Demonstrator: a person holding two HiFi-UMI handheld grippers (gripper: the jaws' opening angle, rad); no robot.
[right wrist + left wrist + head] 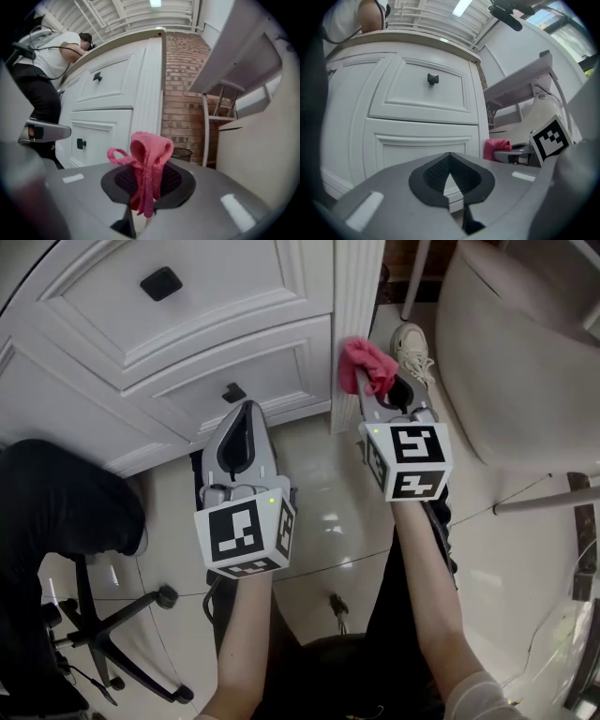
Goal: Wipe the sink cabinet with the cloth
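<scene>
The white sink cabinet (187, 343) fills the upper left of the head view, with panelled drawers and dark knobs. My right gripper (375, 390) is shut on a pink cloth (367, 365), which sits bunched at its tip next to the cabinet's fluted corner column (356, 315). In the right gripper view the cloth (149, 159) bulges up out of the shut jaws of the gripper (145, 187), with the cabinet (112, 89) to the left. My left gripper (246, 411) is shut on nothing and points at the lower drawer. The left gripper view shows its tip (450, 178) before the cabinet (417, 89) and the cloth (497, 147) to the right.
A person in black trousers (56, 512) stands at the left beside an office chair base (122, 634). A beige unit (525, 362) rises at the right, and a shoe (411, 348) rests beside the column. A brick wall (180, 84) and a dark bin (180, 153) lie beyond the cabinet's corner.
</scene>
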